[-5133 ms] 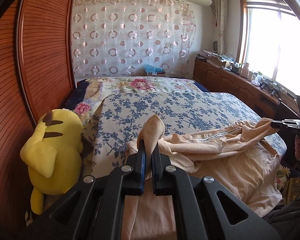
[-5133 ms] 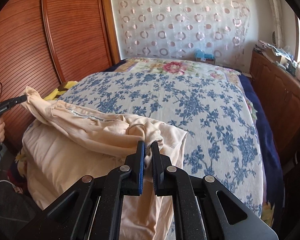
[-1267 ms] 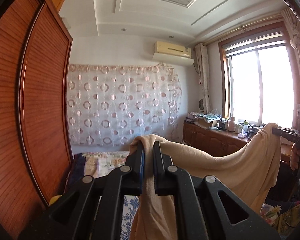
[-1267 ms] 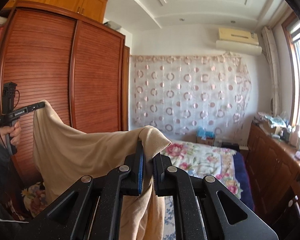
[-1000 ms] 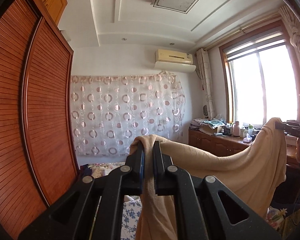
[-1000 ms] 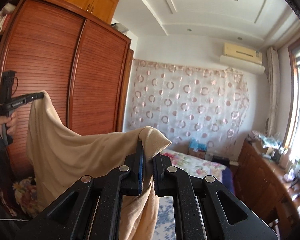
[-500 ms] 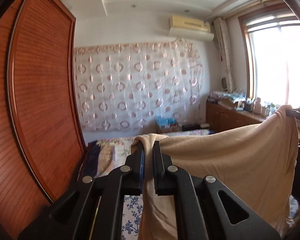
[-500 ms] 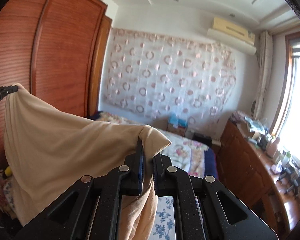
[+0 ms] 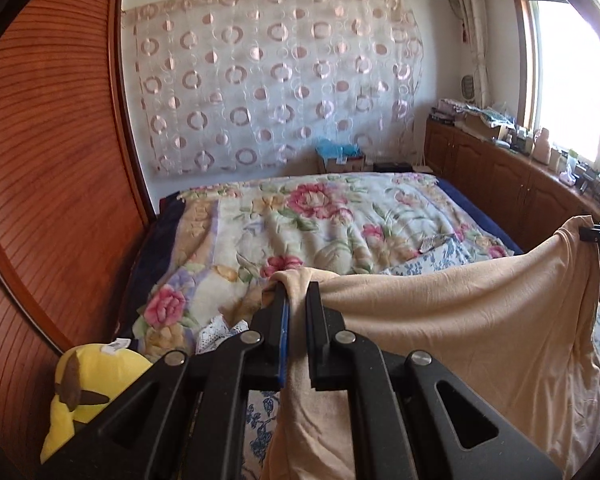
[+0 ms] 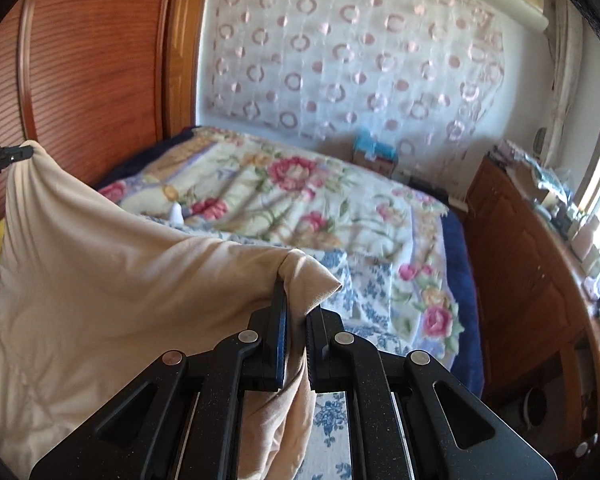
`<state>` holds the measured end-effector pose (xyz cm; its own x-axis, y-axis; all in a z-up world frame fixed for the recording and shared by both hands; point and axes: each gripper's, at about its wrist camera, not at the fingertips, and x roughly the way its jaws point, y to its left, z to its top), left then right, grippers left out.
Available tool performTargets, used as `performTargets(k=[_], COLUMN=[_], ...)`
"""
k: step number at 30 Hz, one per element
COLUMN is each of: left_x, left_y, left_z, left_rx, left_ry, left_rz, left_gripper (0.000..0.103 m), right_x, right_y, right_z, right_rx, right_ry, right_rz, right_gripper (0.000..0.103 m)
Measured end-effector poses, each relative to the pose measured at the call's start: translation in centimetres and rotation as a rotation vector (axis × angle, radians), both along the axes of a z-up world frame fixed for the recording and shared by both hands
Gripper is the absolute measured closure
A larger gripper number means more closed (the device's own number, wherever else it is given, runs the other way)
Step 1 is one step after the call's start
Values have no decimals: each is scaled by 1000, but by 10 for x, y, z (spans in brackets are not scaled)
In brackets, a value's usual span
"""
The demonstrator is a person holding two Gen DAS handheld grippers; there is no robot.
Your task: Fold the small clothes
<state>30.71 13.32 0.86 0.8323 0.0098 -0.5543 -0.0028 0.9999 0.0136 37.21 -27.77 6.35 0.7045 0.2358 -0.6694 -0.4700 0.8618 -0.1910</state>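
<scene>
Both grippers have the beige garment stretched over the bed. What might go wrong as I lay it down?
1. The left gripper and right gripper each pinch only a small bunched corner of the beige garment; a corner may slip out.
2. The cloth sags between them, so it may land creased.
3. The floral blanket is rumpled, so the garment may lie uneven on it.

Garment (image 9: pixel 460 320) over bed (image 9: pixel 320 220), between tools

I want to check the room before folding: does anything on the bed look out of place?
Mostly tidy. One oddity: a yellow plush toy lies wedged between the bed and the wooden wardrobe, not on the bedding.
</scene>
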Motion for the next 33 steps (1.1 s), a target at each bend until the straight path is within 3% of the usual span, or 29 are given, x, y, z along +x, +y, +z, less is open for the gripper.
performTargets(k=[8, 12, 15, 17, 20, 21, 24, 33], left_x=[28, 38, 39, 33, 18, 10, -10, -81], left_y=[-1, 3, 2, 1, 3, 4, 0, -9], left_z=[-36, -43, -44, -42, -40, -39, -37, -55], left_rx=[-10, -17, 19, 30, 2, -2, 18, 7], left_ry=[83, 122, 135, 144, 152, 152, 155, 209], left_rz=[-16, -21, -14, -16, -33, -46, -49, -68], left_gripper=[97, 95, 91, 89, 70, 65, 59, 58], right_x=[46, 59, 64, 63, 57, 54, 42, -25], right_y=[-3, -2, -1, 1, 1, -1, -9, -26], right_z=[-58, -76, -81, -83, -86, -84, -78, -68], right_rx=[-34, -28, -9, -22, -42, -38, -10, 94], right_ry=[92, 129, 144, 126, 109, 108, 98, 127], right_rz=[-39, -40, -58, -53, -70, -78, -92, -87], right_gripper=[98, 97, 97, 91, 83, 75, 65, 55])
